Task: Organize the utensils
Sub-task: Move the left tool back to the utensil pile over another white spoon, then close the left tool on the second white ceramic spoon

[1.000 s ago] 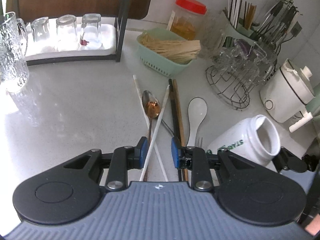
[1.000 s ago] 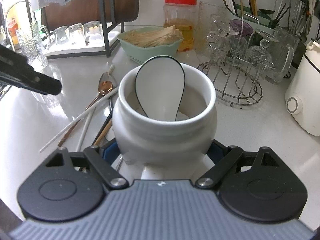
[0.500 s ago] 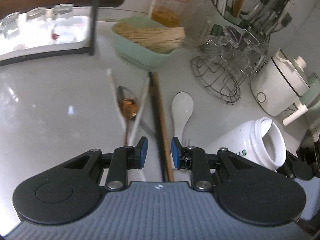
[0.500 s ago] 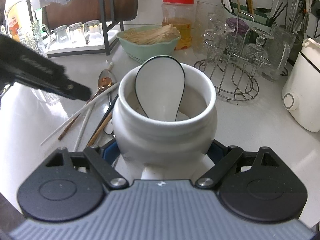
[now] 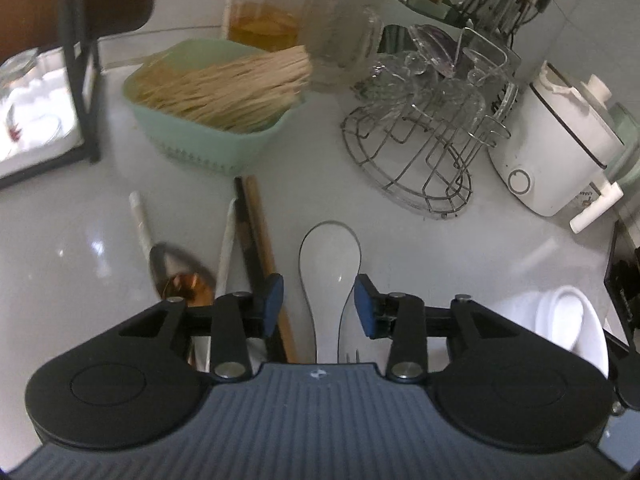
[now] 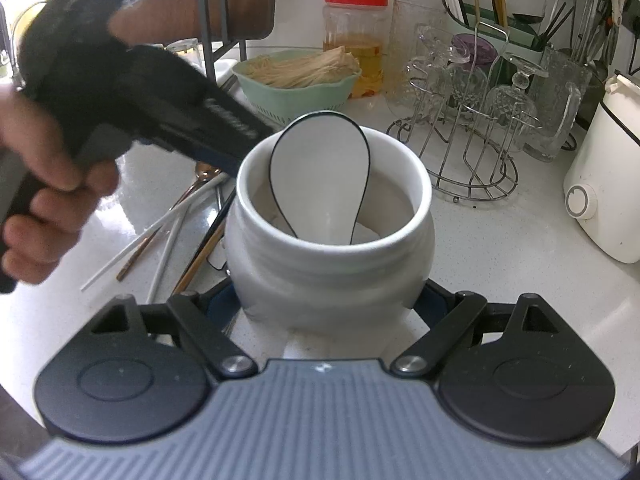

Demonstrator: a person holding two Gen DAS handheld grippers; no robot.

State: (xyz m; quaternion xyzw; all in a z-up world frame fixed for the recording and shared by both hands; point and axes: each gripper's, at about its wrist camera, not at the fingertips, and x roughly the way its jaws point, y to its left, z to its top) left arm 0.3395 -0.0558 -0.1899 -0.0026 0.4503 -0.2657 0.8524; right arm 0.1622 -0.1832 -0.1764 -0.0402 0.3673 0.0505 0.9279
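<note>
white kitchen counter stretches under us, crowded at the back with a green basket and a wire glass rack. on the left, loose work remains: white chopsticks, a metal spoon and dark chopsticks lie flat, unsorted. our left gripper has just been opening; its jaws now stand spread either side of the white ceramic spoon lying on the counter, pads not touching it (a fork's tines peek out just below). to the right, our right gripper pinches the white jar, tilted toward us. one ceramic spoon already sits inside. we judge roughly one piece done, several left.
</note>
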